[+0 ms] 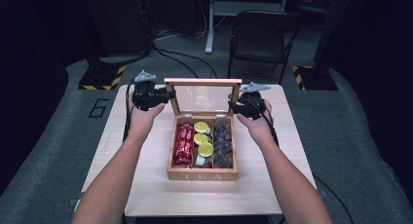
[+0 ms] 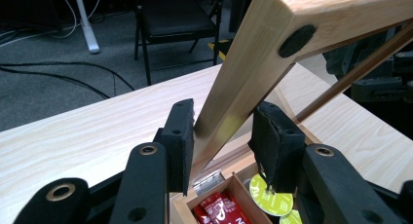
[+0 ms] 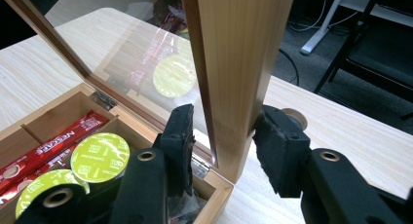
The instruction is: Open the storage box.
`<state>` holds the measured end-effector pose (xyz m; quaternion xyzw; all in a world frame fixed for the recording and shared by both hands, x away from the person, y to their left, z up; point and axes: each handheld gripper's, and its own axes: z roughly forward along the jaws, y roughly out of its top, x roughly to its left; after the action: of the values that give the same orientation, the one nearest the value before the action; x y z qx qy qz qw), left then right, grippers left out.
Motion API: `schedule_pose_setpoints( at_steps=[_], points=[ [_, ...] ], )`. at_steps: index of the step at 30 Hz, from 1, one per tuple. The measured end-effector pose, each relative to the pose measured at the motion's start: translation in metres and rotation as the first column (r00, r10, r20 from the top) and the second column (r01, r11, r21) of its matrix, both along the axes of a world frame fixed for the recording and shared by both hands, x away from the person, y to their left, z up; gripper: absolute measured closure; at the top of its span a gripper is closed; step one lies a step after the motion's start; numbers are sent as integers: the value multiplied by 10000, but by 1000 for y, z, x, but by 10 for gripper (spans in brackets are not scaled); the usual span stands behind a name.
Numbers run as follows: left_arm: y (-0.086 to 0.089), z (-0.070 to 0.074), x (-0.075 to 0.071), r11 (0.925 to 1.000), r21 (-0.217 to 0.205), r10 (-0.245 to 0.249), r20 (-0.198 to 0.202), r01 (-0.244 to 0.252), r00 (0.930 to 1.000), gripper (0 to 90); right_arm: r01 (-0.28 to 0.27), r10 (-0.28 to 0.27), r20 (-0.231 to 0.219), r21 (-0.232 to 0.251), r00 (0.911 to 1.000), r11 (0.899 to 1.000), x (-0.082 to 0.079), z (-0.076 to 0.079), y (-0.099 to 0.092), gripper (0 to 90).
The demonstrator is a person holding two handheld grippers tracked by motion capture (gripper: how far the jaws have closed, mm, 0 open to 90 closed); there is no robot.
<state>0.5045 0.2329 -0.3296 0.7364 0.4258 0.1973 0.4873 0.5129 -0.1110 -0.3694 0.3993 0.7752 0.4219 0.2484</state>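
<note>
Standing box: wooden tea box (image 1: pixel 202 174) centred on the surface (image 1: pixel 146 185), lid (image 1: pixel 203 81) raised upright.
Left gripper (image 2: pixel 221 136): jaws straddling the lid's left frame edge, clamped on the wood.
Right gripper (image 3: pixel 221 131): jaws grasping the lid's right frame edge near the hinge (image 3: pixel 198 166).
Compartments: red sachets (image 1: pixel 183 143) left, green-topped capsules (image 1: pixel 202 136) middle, dark packets (image 1: pixel 223 143) right.
</note>
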Motion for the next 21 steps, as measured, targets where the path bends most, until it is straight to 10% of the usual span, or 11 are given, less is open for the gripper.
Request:
schedule_pose_setpoints(
  at_steps=[21],
  points=[
    [-2,0,4,9998,123,140,42,-141,9999,613,141,-141,-9,83,9999,9999,8,-11,-1,637]
  ],
)
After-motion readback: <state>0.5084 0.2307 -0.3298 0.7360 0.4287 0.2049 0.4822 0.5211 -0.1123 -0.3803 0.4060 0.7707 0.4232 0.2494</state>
